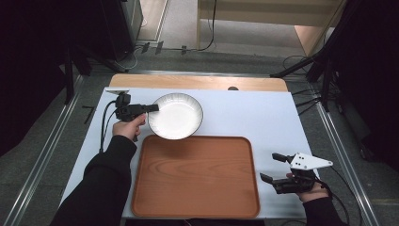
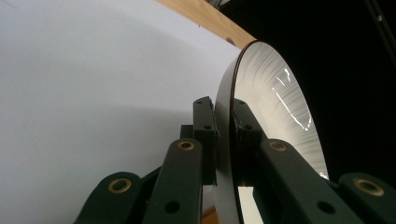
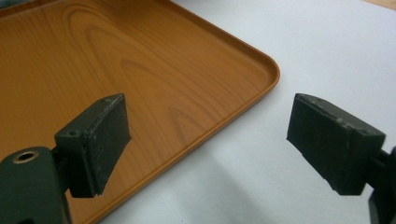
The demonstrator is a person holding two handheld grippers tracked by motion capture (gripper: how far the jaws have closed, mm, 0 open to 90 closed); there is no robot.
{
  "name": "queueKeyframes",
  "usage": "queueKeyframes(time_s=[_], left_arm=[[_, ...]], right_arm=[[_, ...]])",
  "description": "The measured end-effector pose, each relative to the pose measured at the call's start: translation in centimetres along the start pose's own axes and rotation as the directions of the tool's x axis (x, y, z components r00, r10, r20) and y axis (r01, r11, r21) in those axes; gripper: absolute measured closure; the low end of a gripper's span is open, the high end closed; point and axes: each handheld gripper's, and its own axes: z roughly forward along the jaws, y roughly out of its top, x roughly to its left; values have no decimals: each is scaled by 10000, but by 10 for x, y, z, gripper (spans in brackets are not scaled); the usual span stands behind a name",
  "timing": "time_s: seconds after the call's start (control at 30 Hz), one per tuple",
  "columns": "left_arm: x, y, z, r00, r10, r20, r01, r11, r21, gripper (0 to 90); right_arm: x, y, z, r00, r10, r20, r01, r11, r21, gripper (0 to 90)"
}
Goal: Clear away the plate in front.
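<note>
A white plate (image 1: 176, 116) with a dark rim hangs over the white mat just beyond the far left corner of the wooden tray (image 1: 195, 176). My left gripper (image 1: 153, 108) is shut on the plate's left rim. In the left gripper view the plate (image 2: 275, 107) stands on edge between the two jaws, which pinch its rim (image 2: 229, 135). My right gripper (image 1: 273, 167) is open beside the tray's right edge, low over the mat. In the right gripper view its left jaw is over the tray (image 3: 140, 65) and its right jaw over the mat, nothing between them.
A white mat (image 1: 254, 117) covers the table, whose wooden far edge (image 1: 197, 82) shows behind it. The tray's surface is bare. Cables and dark stands lie on the floor around the table.
</note>
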Motion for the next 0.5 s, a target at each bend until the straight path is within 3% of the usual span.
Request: queueKeyframes(time_s=[0.5], left_arm=[[-6, -28, -13, 9991, 143, 404, -159, 9992, 376, 838]], right_arm=[[-1, -1, 0, 10000, 44, 24, -44, 10000, -22, 138]])
